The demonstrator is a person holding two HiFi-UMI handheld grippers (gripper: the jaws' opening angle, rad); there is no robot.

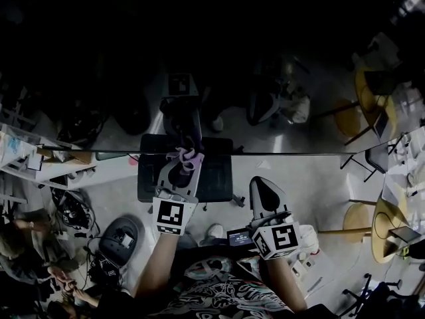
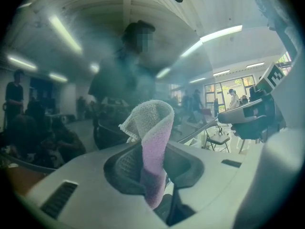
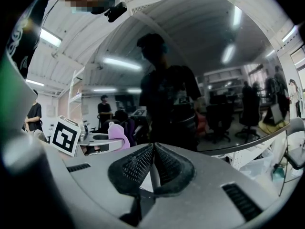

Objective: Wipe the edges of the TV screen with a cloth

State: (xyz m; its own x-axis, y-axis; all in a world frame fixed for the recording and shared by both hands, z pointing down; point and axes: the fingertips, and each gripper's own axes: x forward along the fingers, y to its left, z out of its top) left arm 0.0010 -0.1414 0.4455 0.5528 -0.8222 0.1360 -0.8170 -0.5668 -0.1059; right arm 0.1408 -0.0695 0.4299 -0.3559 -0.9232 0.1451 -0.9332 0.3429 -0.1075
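We see the left gripper (image 1: pixel 182 167) with its jaws clamped on a pink-and-white knitted cloth (image 1: pixel 186 155). In the left gripper view the folded cloth (image 2: pixel 153 142) stands up between the jaw pads. In the head view the cloth sits right on the lower edge of the dark glossy TV screen (image 1: pixel 299 78), which fills the 12 o'clock half. We can't confirm contact with the screen. The right gripper (image 1: pixel 261 186) is at 4 o'clock from the cloth and well apart from it. The right gripper view shows its jaws pressed together with nothing between them (image 3: pixel 153 149), facing the reflective screen (image 3: pixel 224 80).
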